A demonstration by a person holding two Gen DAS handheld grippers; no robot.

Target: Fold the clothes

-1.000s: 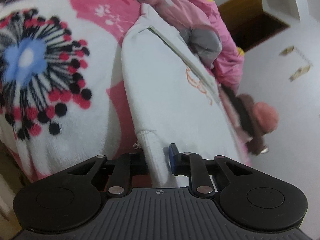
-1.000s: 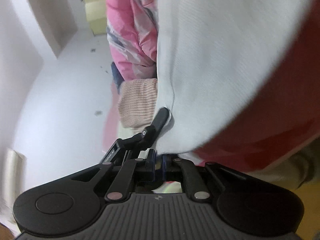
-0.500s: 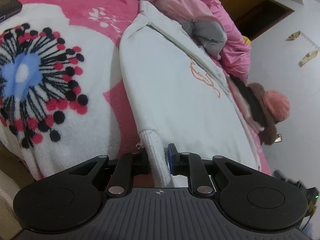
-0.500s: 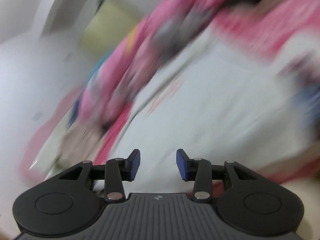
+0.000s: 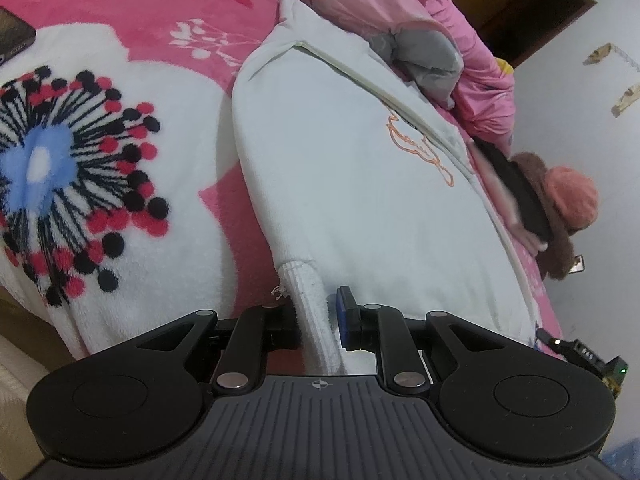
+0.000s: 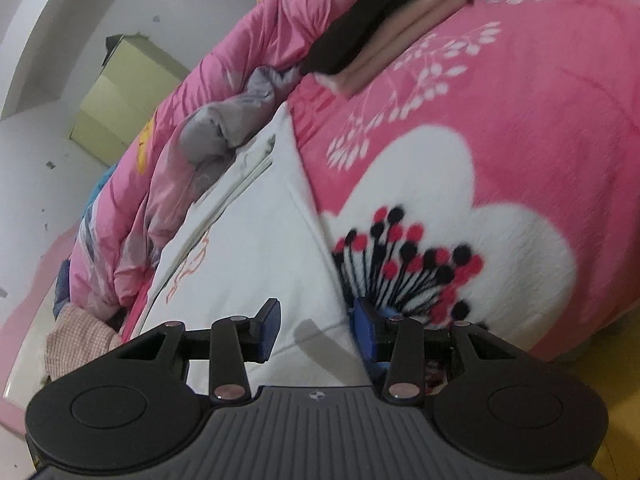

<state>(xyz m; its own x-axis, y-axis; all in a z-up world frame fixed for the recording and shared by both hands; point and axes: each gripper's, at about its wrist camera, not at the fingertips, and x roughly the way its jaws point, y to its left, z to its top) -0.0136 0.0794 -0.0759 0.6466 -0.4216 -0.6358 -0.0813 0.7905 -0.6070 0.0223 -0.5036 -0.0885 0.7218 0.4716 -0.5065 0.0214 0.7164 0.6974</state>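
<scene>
We are over the bed now, and the white fleece sweatshirt with the orange embroidered outline (image 5: 352, 184) lies spread flat on the pink plush blanket with the big white flower and red-and-black dots (image 5: 80, 168). Our left gripper (image 5: 318, 316) is clenched on the sweatshirt's ribbed white cuff (image 5: 310, 304), the knit band pinched upright between the black finger and the blue-padded one, right at the near edge of the bed.

Over on the other side, our right gripper (image 6: 316, 326) stands released: its blue pads are well apart and nothing sits between them, only the white sweatshirt (image 6: 256, 248) lying flat below and a shadow on the cloth. Its right finger hangs over the seam where garment meets blanket.

Beyond the sweatshirt a crumpled pink quilt with grey patches (image 6: 168, 184) is heaped along the far side. A folded stack of dark and pale pink clothes (image 6: 380, 28) rests on the blanket further up, and in the left view a brown and coral knit hat (image 5: 560, 208) sits next to that stack.
</scene>
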